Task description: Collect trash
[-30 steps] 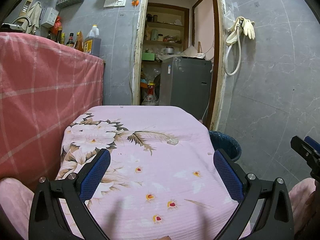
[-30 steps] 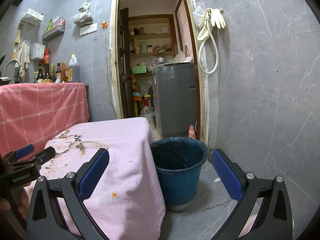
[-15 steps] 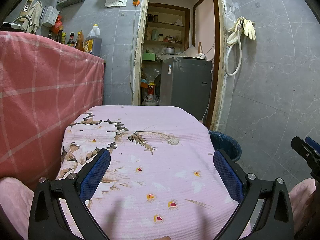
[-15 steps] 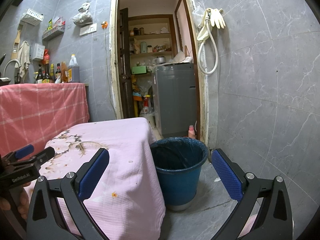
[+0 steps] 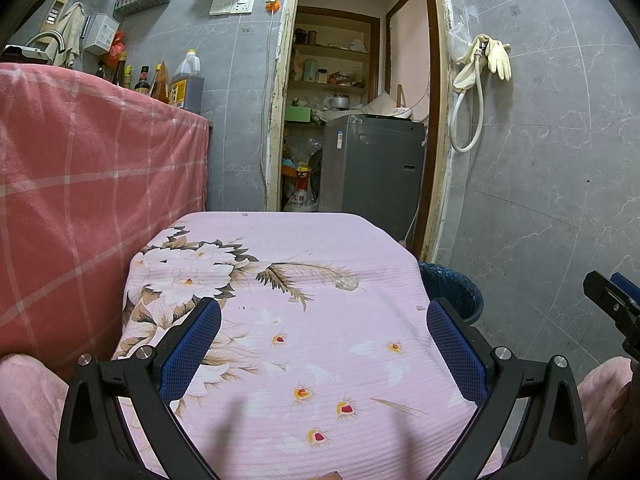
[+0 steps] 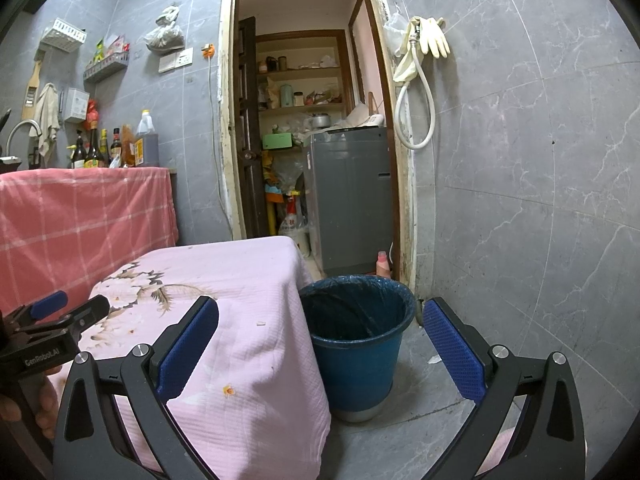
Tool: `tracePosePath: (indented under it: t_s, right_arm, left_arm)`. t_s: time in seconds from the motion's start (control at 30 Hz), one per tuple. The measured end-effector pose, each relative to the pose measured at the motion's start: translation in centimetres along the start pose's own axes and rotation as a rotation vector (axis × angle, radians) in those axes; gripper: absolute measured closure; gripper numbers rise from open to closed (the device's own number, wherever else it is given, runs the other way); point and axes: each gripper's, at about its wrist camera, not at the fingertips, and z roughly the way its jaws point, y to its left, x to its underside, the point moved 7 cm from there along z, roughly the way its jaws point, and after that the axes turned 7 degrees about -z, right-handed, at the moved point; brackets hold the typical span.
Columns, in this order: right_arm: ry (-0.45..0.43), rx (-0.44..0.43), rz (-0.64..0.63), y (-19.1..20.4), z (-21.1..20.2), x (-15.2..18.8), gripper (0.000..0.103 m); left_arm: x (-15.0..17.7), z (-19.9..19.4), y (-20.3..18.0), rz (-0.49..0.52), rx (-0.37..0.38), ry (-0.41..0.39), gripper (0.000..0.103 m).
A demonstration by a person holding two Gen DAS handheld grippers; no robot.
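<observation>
Pink floral cloth (image 5: 304, 312) covered the table; the blue bin (image 6: 357, 344) stood beside its right edge. Left gripper (image 5: 322, 322) and right gripper (image 6: 320, 320) were both spread, empty.

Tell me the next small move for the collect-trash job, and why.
Probably bring the right gripper left and down onto the small white scrap near the right edge of the pink cloth. Both grippers are open and empty, the left gripper hovers over bare cloth, and the lined blue bucket stands beside that edge.
</observation>
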Motion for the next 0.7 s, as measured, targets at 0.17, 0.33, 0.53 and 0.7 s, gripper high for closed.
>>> tracePosePath:
  t_s: [0.17,0.33,0.53,0.7]
  right_arm:
    - [0.0,0.0,-0.001,0.05,0.01,0.0,0.0]
    - [0.0,0.001,0.001,0.06,-0.02,0.02,0.0]
    - [-0.001,0.0,0.001,0.05,-0.01,-0.09,0.0]
    - [-0.002,0.001,0.001,0.05,-0.03,-0.08,0.0]
  left_arm:
    - [0.01,0.02,0.02,0.001,-0.001,0.0,0.002]
    - [0.07,-0.11,-0.09,-0.001,-0.002,0.001,0.002]
    - [0.1,-0.08,-0.08,0.0,-0.003,0.001,0.002]
    - [0.09,-0.08,-0.02,0.0,-0.001,0.001,0.002]
